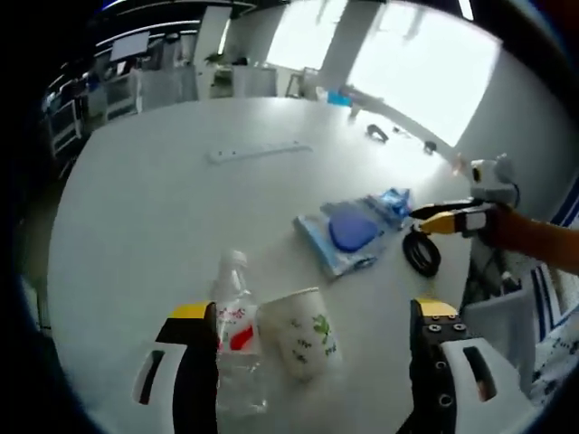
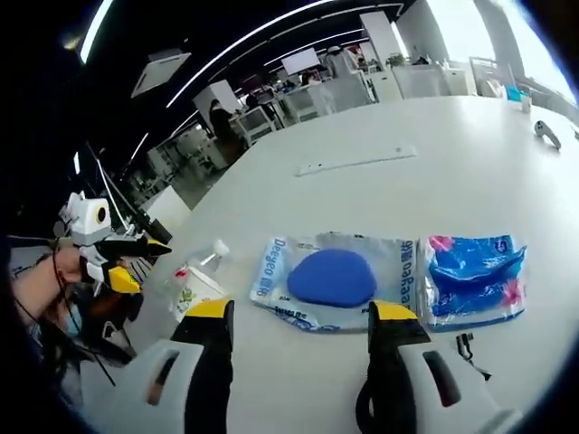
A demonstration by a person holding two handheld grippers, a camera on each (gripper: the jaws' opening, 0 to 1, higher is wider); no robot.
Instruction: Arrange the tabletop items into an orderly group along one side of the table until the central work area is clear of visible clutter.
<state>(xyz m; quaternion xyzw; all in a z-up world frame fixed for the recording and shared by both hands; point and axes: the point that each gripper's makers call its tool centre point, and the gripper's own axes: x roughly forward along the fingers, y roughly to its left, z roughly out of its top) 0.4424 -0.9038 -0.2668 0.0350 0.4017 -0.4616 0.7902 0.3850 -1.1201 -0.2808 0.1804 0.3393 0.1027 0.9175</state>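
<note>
The water bottle (image 1: pixel 237 339) and paper cup (image 1: pixel 303 333) are being framed by the left gripper (image 1: pixel 315 336) (jaws apart), seemingly for grouping; the right gripper (image 2: pixel 302 336), also apart, is being aimed at the blue pouch (image 2: pixel 333 278).

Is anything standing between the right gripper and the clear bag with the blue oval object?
Nothing visible. In the right gripper view, the right gripper is open, and the clear bag holding a blue oval object lies just beyond its tips on bare white table.

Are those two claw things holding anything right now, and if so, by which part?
Nothing is held. The left gripper stands open around the water bottle and paper cup; the right gripper is open before the blue pouch.
</note>
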